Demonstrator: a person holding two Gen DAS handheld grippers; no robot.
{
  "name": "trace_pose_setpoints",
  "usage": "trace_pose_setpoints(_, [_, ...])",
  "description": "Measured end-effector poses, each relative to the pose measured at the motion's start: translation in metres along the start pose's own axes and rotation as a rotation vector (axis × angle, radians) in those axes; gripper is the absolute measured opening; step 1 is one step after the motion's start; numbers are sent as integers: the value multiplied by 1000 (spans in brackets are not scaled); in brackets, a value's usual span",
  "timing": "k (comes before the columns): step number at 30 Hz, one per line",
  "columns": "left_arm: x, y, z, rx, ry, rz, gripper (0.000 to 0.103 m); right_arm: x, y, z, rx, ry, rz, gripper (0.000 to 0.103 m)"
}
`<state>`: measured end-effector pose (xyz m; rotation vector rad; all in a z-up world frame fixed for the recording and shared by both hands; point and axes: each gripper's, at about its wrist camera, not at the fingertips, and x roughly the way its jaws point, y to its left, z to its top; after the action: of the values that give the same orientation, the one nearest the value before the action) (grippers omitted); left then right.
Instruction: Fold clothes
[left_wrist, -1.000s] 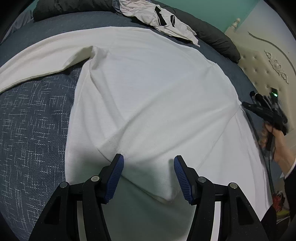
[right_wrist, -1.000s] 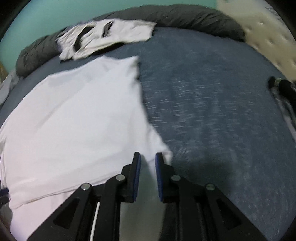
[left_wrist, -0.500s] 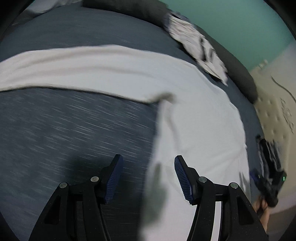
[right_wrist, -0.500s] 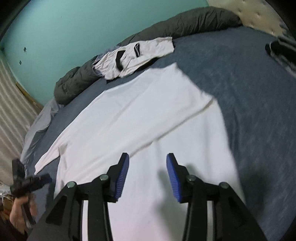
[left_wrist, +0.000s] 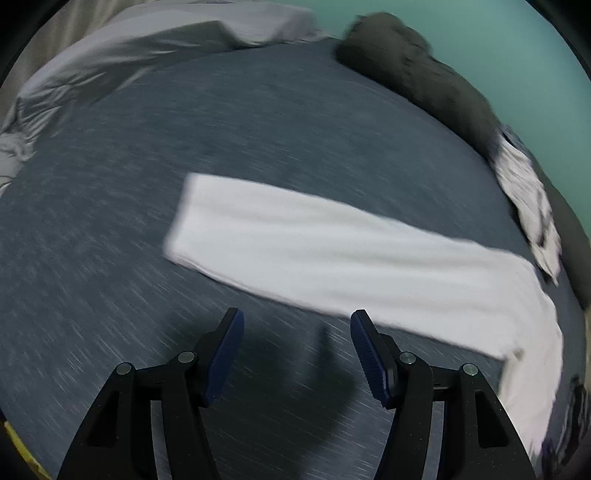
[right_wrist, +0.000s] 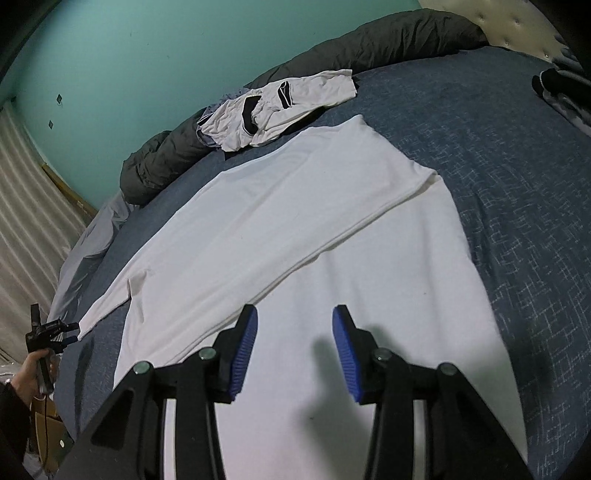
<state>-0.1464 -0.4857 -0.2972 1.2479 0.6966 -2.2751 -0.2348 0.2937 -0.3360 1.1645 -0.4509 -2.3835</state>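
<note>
Your bed's dark blue cover (right_wrist: 498, 155) fills both views, and its near edge is cut off by the frame. On it the white long-sleeved shirt (right_wrist: 295, 221) lies flat, one side already folded over its middle; its lower hem runs out of the right wrist view beneath your gripper. The left wrist view is smeared by motion, so there you can make out only the shirt's spread sleeve (left_wrist: 314, 251) as a pale band with soft edges. A grey duvet (right_wrist: 369, 48) is rolled along the far side of the bed, and a crumpled white garment with black trim (right_wrist: 280, 107) rests against it; how that one is folded cannot be told. Your right gripper (right_wrist: 293, 354) hovers over the shirt's body, its jaws partly apart with nothing between them. Your left gripper (left_wrist: 295, 354) has its jaws wide and opening, empty, over bare cover just short of the sleeve. Your left hand (right_wrist: 37, 365) is half cut off at the right wrist view's edge.
</note>
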Motion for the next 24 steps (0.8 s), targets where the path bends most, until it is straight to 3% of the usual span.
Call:
trace_pose_setpoints(2, [5, 16, 9, -10, -15, 28, 64, 2, 0, -1, 2, 5, -9, 47])
trace_pose_setpoints(4, [14, 26, 15, -12, -13, 46, 64, 2, -1, -1, 7, 5, -16, 61])
trace_pose_setpoints(12, [43, 46, 41, -56, -17, 80, 64, 10, 4, -2, -16, 12, -56, 61])
trace_pose_setpoints(19, [55, 37, 50, -5, -36, 106, 63, 19, 7, -6, -42, 31, -79, 61])
trace_pose_setpoints(20, [56, 33, 49, 12, -34, 109, 53, 19, 8, -6, -46, 30, -79, 61])
trace_pose_setpoints(21, [57, 29, 48, 32, -27, 111, 34, 19, 9, -6, -49, 28, -80, 61])
trace_pose_setpoints(24, [57, 17, 46, 79, -9, 109, 11, 19, 12, -6, -64, 26, -79, 61])
